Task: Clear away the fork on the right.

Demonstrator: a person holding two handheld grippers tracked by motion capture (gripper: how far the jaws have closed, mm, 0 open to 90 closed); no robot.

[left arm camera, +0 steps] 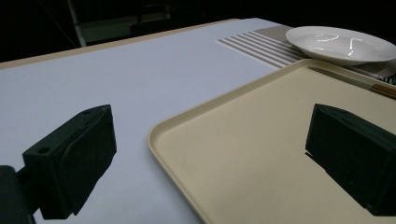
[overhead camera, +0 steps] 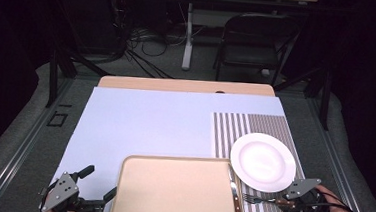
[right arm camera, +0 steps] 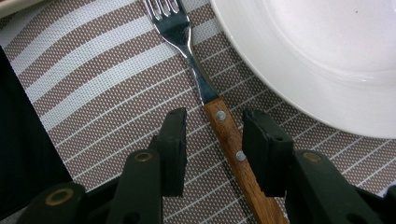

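One table [overhead camera: 140, 120] carries everything, its top covered by a pale sheet with a strip of bare wood along the far edge. On it sits one beige tray [overhead camera: 175, 193] at the near edge, about the middle, empty as far as I can see. To the tray's right lies one striped placemat [overhead camera: 267, 126], brown and white, running along the table's right side from mid-depth to the near edge. One white plate [overhead camera: 263, 161] rests on that mat, just beside the tray's far right corner. One fork [overhead camera: 262, 199] with a wooden handle lies on the mat near the table's near right corner, between the plate and the near edge, tines pointing toward the tray.

There are two grippers. The left gripper [overhead camera: 98, 185] is at the near left corner, its jaws standing wide, one over the pale sheet and one over the tray's left edge, with nothing between them. The right gripper [overhead camera: 283, 202] is at the fork's handle; its jaws are narrowed and stand on either side of the wood, with a gap on the left side, so no firm hold shows.

The right gripper view brings out the two rivets in the handle and the mat's weave. The left gripper view shows the tray's raised rim [left arm camera: 196, 116].
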